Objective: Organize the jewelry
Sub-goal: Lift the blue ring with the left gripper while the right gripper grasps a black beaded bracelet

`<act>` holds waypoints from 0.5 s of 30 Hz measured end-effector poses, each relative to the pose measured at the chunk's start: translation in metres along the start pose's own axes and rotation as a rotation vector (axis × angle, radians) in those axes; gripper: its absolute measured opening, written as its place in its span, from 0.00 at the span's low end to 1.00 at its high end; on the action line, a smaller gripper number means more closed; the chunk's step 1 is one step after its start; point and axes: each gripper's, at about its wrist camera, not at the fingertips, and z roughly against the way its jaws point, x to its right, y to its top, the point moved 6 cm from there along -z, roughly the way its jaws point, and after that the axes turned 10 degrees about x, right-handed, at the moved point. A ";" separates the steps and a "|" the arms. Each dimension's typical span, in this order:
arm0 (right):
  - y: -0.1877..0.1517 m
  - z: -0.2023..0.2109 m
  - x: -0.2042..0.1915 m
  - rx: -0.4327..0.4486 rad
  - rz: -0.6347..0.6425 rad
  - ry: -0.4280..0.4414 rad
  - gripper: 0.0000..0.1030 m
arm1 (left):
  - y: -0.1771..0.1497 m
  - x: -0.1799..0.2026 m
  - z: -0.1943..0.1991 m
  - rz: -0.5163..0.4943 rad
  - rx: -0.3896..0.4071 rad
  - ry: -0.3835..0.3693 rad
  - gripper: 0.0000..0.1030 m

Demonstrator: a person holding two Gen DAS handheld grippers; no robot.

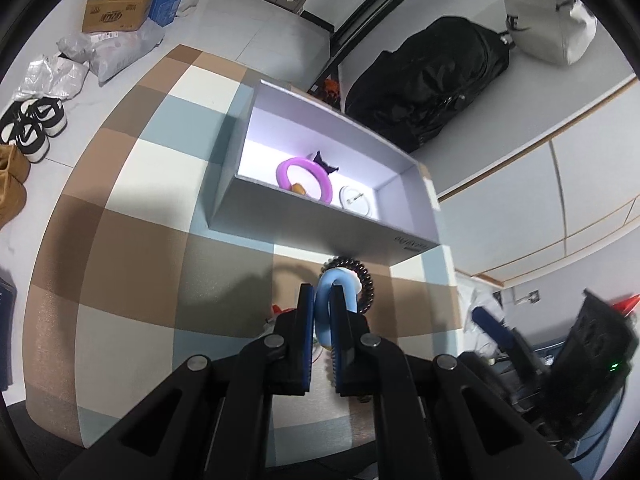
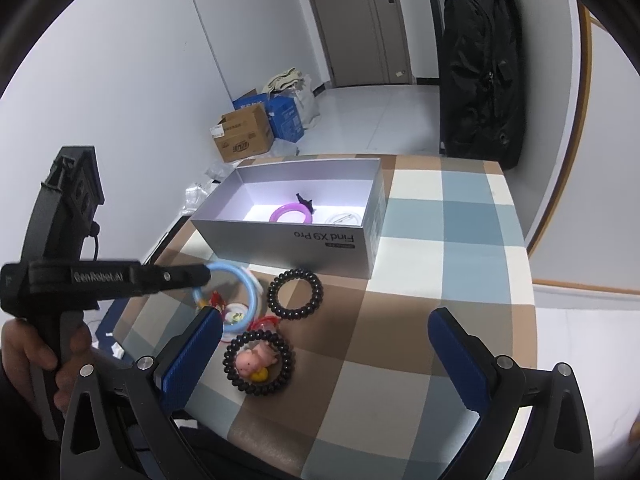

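My left gripper (image 1: 322, 294) is shut on a light blue bracelet (image 1: 334, 286) and holds it just above the checked table, in front of the grey box (image 1: 304, 216). The right wrist view shows that gripper (image 2: 200, 274) clamping the blue bracelet (image 2: 250, 280). Inside the box lie a purple bracelet (image 1: 306, 176) with a dark charm and a clear ring (image 1: 356, 200). A black bead bracelet (image 2: 295, 294) lies before the box. Another black bead bracelet (image 2: 259, 360) with a pink pig charm lies nearer. My right gripper (image 2: 324, 360) is open and empty above the table.
The checked tablecloth (image 2: 440, 280) covers the table, whose edges are close on the left and right. A black bag (image 2: 480, 72) stands behind the table. Cardboard boxes (image 2: 244, 132) sit on the floor. Small red and white trinkets (image 2: 240, 316) lie under the blue bracelet.
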 end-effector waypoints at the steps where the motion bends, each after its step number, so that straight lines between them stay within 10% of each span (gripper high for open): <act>1: -0.001 -0.001 -0.001 -0.009 0.001 0.004 1.00 | 0.001 0.001 0.001 0.010 0.003 -0.011 0.03; 15: -0.039 -0.030 -0.032 -0.207 0.000 0.160 0.95 | 0.013 0.008 0.022 0.036 0.068 -0.066 0.03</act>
